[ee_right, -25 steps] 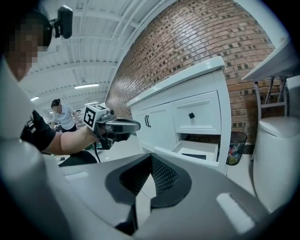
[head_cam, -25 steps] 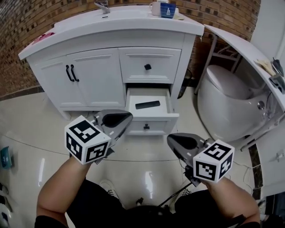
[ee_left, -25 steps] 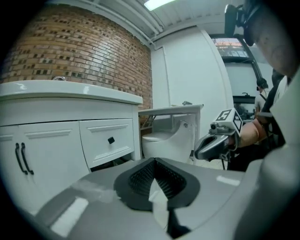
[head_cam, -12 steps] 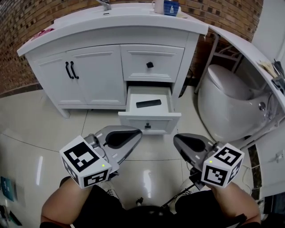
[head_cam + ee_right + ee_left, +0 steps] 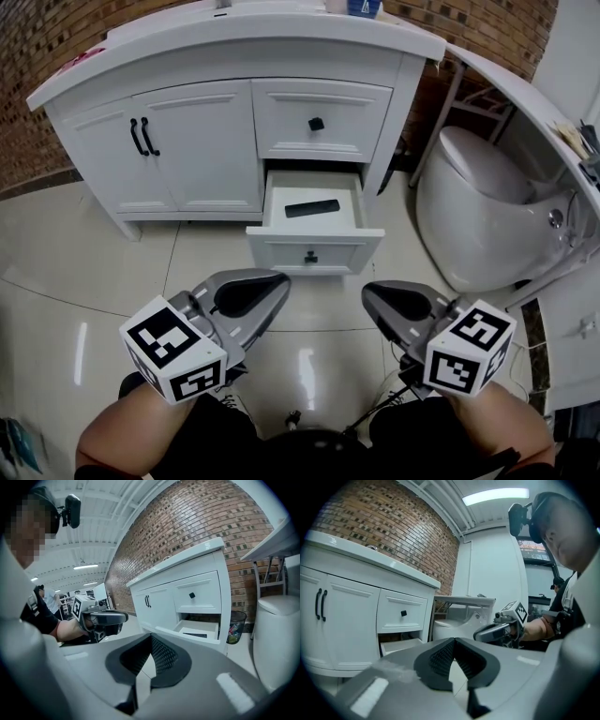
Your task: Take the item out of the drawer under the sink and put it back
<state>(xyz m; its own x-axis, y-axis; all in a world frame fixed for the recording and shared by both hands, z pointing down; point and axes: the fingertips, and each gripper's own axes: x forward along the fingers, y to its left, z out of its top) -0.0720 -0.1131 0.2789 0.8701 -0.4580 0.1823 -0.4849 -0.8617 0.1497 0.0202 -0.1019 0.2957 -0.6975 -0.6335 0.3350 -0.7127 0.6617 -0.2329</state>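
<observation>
Meanwhile, left claw (image 5: 278,280) withdrawn, drawer (image 5: 330,249) still open

Bright, even light is filling all three views. In the left gripper view, a ceiling strip light (image 5: 496,495) is glowing high above and ahead of the jaws, burning out to plain white. In the head view, the glossy floor tiles (image 5: 56,262) are throwing back soft glare streaks, one between the left gripper (image 5: 277,281) and the right gripper (image 5: 370,292), another to the left gripper's outer side. Shadow is falling across the rear of the drawer (image 5: 314,246) ahead of both grippers. Wide-angle distortion is bowing the vanity (image 5: 197,159) and the brick wall (image 5: 197,522) toward the frame edges. Dark vignetting is ringing both gripper views. Each gripper's body is rendering soft and unfocused near its lens.
</observation>
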